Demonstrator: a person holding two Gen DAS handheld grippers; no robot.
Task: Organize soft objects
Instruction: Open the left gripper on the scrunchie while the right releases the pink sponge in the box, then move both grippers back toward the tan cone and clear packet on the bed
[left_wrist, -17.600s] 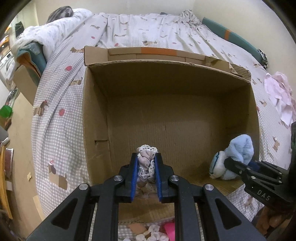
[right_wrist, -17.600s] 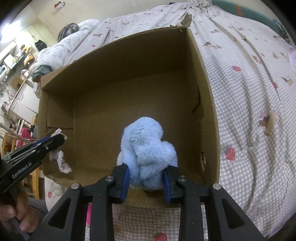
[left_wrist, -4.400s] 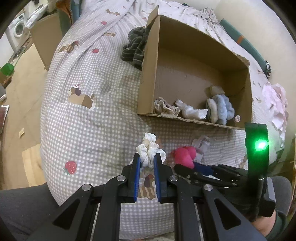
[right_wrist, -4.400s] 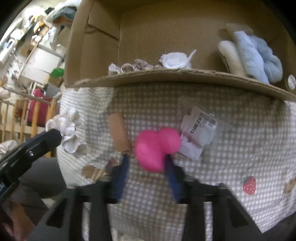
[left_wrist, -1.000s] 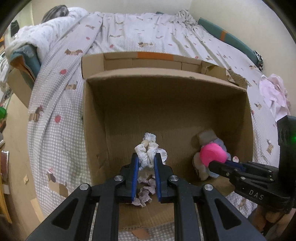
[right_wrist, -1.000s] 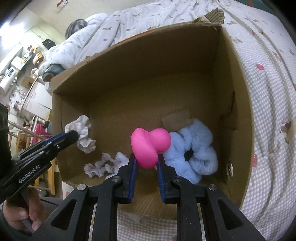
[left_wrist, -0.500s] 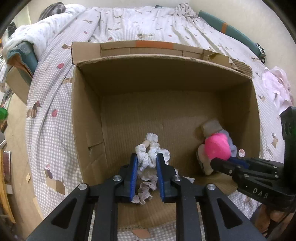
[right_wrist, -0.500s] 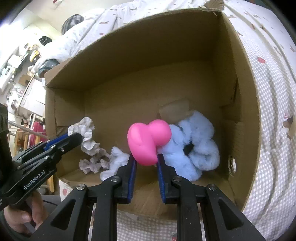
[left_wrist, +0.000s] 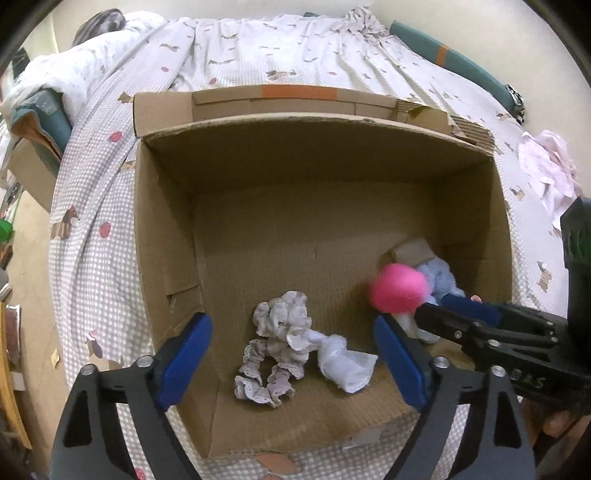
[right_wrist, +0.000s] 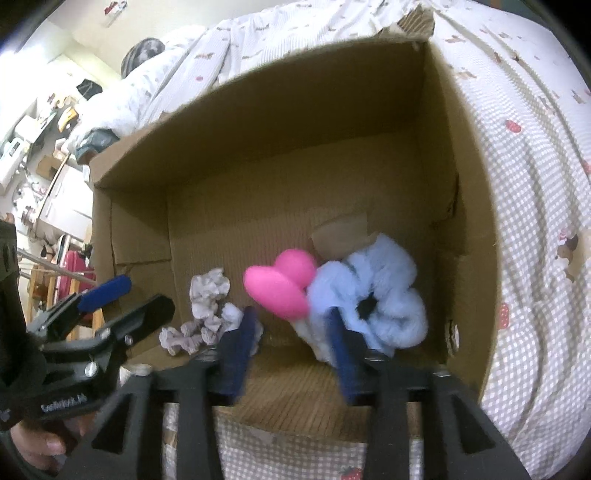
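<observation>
Left wrist view looks down into an open brown cardboard box (left_wrist: 166, 229) that stands on a bed with a checked lilac cover (left_wrist: 92, 206). The left gripper (left_wrist: 291, 354) has its blue-padded jaws wide apart and holds nothing. Between them, on the box floor, lies a grey-white ruffled fabric scrunchie (left_wrist: 282, 325), partly on top of a second frilled grey scrunchie (left_wrist: 264, 382), with a small white cloth bundle (left_wrist: 345, 360) touching it on the right.

The right gripper (right_wrist: 291, 332) also has its jaws parted. A bright pink soft heart-shaped object (right_wrist: 282, 282) sits just beyond the tips, blurred, and it is not clear if a pad touches it. It leans against a fluffy light blue scrunchie (right_wrist: 373, 291) in the box's right corner, in front of a loose cardboard piece (right_wrist: 340, 230).
</observation>
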